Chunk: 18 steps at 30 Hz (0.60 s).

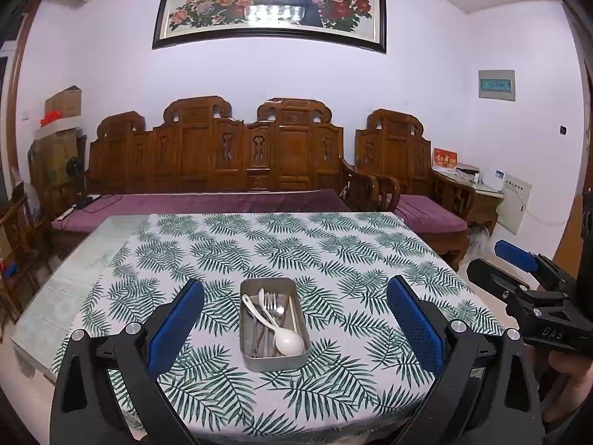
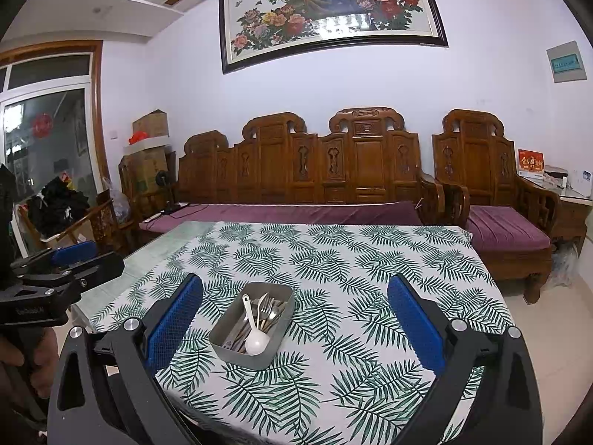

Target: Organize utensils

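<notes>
A metal tin [image 1: 273, 324] is sitting on the leaf-print worktop [image 1: 333, 259], near its front edge and roughly on the centre line. Utensils are being held in it as a loose heap: a white plastic spoon [image 1: 276, 328] on top, forks [image 1: 270, 302] beneath, and darker handles that cannot be told apart.

The left claw [image 1: 294, 319] is being held wide apart, empty, above the tin and framing it. The right claw [image 2: 294, 319] is likewise spread and empty, with the tin lying toward its left finger.

Handling, as judged: the spoon is likely being light, stiff and smooth, so a pinch across the mid-handle is favoured over the rounded bowl. The metal pieces are probably slippery and tangled; a neighbour could be dragged along.

The tin's long axis is running away from the viewer. The spoon is lying along it, bowl toward the near end, handle pointing away.
</notes>
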### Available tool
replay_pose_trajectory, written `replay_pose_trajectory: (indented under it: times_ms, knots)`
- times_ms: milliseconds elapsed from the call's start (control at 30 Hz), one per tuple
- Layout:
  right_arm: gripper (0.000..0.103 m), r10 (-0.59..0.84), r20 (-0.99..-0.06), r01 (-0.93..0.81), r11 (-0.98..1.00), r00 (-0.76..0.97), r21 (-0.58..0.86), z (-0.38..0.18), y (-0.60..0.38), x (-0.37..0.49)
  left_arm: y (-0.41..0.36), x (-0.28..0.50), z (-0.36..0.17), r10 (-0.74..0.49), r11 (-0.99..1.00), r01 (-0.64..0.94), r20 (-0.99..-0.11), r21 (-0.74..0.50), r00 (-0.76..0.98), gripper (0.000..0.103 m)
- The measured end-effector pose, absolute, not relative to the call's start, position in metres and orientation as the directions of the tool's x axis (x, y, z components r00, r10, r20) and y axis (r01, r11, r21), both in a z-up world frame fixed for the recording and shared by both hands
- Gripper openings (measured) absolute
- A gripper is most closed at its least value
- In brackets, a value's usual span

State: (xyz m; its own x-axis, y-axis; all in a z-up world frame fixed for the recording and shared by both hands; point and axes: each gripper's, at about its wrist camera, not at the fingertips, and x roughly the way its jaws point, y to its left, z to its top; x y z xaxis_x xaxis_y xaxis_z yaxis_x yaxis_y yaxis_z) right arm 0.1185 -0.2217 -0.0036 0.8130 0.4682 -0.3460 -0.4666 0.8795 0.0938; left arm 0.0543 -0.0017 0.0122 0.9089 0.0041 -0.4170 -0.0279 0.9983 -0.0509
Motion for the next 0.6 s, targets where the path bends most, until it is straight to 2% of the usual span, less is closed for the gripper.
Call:
replay_pose_trajectory:
  times_ms: [600]
  knots:
    - [0.1, 0.469, -0.344, -0.467, 0.879, 0.813, 0.097, -0.0033, -0.2184, 0.1162, -0.0007, 0.0548, 0.0122, 0.008, 0.999, -0.029, -0.415, -0.042, 0.91, 0.095]
